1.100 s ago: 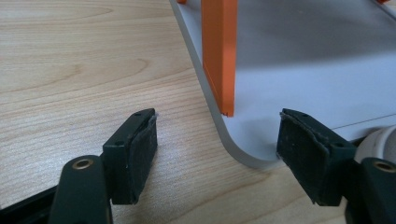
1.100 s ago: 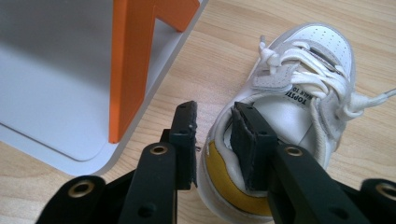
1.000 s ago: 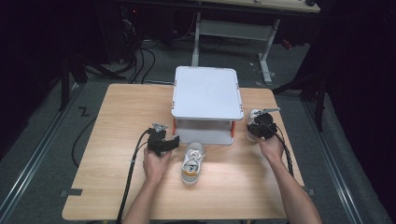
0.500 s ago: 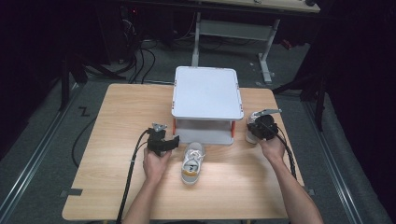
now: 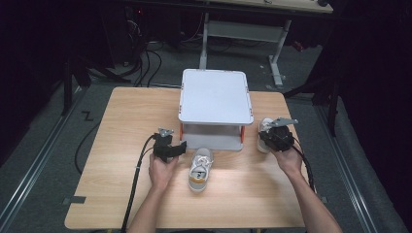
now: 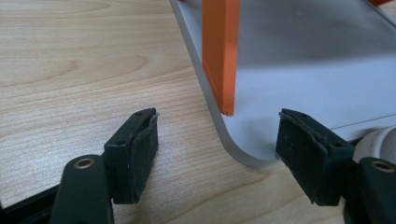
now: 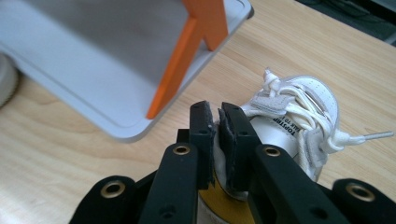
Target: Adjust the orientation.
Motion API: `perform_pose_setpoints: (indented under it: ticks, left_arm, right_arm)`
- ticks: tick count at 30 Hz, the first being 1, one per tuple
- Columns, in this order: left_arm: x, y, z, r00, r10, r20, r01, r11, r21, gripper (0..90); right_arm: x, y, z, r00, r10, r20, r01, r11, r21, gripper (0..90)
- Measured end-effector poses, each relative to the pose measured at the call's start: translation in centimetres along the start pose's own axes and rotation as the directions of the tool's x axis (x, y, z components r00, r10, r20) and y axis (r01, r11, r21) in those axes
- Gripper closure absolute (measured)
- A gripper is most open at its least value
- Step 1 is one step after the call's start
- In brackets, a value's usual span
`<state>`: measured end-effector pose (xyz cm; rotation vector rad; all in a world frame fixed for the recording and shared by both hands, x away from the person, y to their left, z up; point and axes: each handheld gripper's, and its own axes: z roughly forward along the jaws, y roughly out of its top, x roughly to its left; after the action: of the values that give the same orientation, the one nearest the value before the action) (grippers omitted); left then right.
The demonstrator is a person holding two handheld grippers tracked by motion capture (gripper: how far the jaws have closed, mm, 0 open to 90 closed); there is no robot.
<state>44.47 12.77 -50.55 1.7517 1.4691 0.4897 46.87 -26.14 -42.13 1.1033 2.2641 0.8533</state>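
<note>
My right gripper [image 5: 275, 137] sits near the right edge of the light wooden table [image 5: 121, 126], just off the right side of the two-level white shelf rack with orange posts [image 5: 215, 97]. In the right gripper view its jaws are pinched together on the heel collar of a small white lace-up sneaker with a yellow heel patch [image 7: 299, 116]; they have just been closing on it. From above, that sneaker [image 5: 265, 128] shows beside the rack's lower right corner, partly under the gripper.

My left gripper [image 5: 168, 147] rests by the rack's front left corner. In the left gripper view its black pads [image 6: 140, 154] stand wide apart with bare tabletop and the rounded corner of the rack's lower tray [image 6: 243, 149] between them, gripping nothing. An orange post [image 6: 219, 51] rises just behind that corner.

A second matching white sneaker [image 5: 200, 168] lies on the table in front of the rack, between my two hands, toe pointing away from me, just beside my left hand [image 5: 162, 170].
</note>
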Motion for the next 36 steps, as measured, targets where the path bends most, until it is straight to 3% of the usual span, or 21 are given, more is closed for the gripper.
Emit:
perform_pose_setpoints:
  ticks: [6, 11, 14, 15, 21, 28, 31, 36]
  left_arm:
    - [0.0, 0.0, 0.0, 1.0000, 0.001, 0.000, -0.001, 1.0000, 0.000, 29.8]
    - [0.0, 0.0, 0.0, 1.0000, 0.001, 0.001, -0.001, 1.0000, 0.000, 29.8]
    - [0.0, 0.0, 0.0, 1.0000, 0.003, 0.001, -0.003, 1.0000, 0.001, 29.8]
    - [0.0, 0.0, -0.1, 1.0000, 0.003, 0.001, -0.003, 1.0000, 0.001, 29.8]
    - [0.0, 0.0, -0.1, 1.0000, 0.002, -0.001, -0.002, 1.0000, 0.001, 29.8]
    - [0.0, 0.0, -0.1, 1.0000, 0.003, -0.003, -0.003, 1.0000, 0.000, 29.8]
    - [0.0, 0.0, -0.1, 1.0000, 0.003, -0.003, -0.003, 1.0000, 0.000, 29.9]
    - [0.0, 0.0, 0.0, 1.0000, -0.001, -0.002, 0.001, 1.0000, -0.004, 29.8]
  right_arm:
    - [1.3, -0.7, -2.4, 0.9990, -0.036, -0.026, 0.036, 0.999, -0.033, 84.2]
    - [3.3, -1.3, -4.4, 0.9948, -0.090, -0.049, 0.087, 0.995, -0.057, 84.2]
    - [5.1, -1.7, -6.0, 0.9883, -0.132, -0.076, 0.126, 0.988, -0.084, 84.1]
    - [5.1, -1.7, -6.0, 0.9883, -0.132, -0.076, 0.126, 0.988, -0.084, 84.1]
    - [8.2, -2.3, -7.7, 0.9722, -0.194, -0.132, 0.178, 0.977, -0.121, 84.0]
    - [11.8, -2.4, -7.6, 0.9514, -0.251, -0.178, 0.229, 0.964, -0.139, 83.9]
    - [12.6, -2.4, -7.3, 0.9482, -0.256, -0.189, 0.230, 0.962, -0.146, 84.0]
    - [14.5, -2.4, -6.5, 0.9342, -0.292, -0.205, 0.264, 0.952, -0.154, 84.0]
